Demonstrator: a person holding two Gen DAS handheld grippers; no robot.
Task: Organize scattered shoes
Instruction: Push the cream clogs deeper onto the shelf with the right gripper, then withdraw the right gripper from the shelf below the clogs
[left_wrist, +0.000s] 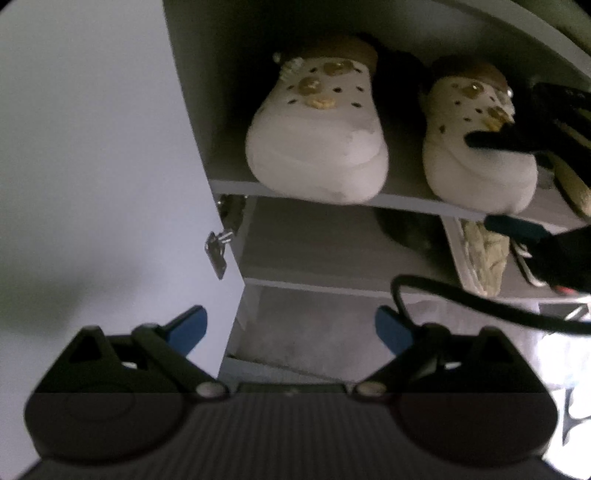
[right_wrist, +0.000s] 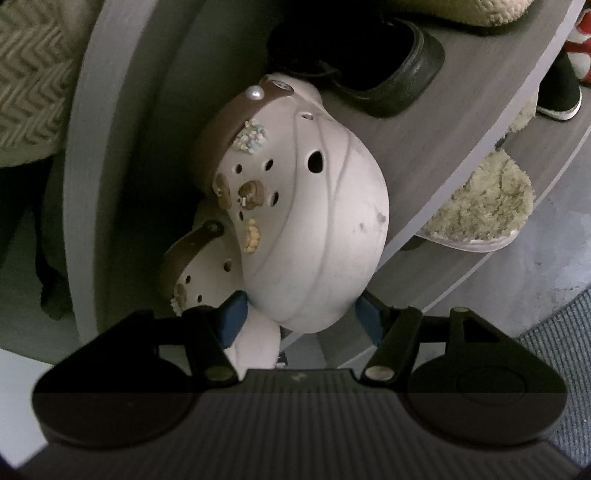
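Closest to me, the right gripper (right_wrist: 301, 319) has its 2 blue pads on either side of the toe of a pale clog (right_wrist: 314, 236), the left pad (right_wrist: 232, 321) tight against the toe's flank and the other half hidden behind it, so it reads as pinching the clog's toe. That clog sits on a grey shelf (right_wrist: 424, 147) of the shoe cabinet, toe over the front edge, its partner clog (right_wrist: 195, 266) just beside it and partly tucked behind. The left gripper (left_wrist: 291, 326) hangs back from the cabinet, spread wide with nothing between its pads. From its side the 2 clogs stand together on the same shelf board (left_wrist: 236, 184), the right gripper's dark finger (left_wrist: 491, 140) lying across the nearer one. These clogs look like moulded foam: I would judge them light, springy rather than stiff, and a bit smooth on the rounded toe, so a squeeze there could slide off toward the tip. The little charms (right_wrist: 251, 192) and the pearl stud (right_wrist: 255, 92) on the brown strap (right_wrist: 229, 122) look the only delicate parts; better to grip the plain toe sides or the thicker sole edge, away from them. Farther in, a black shoe (right_wrist: 391, 77) lies behind the clog, and a fluffy slipper (right_wrist: 484, 206) sits on the next shelf.
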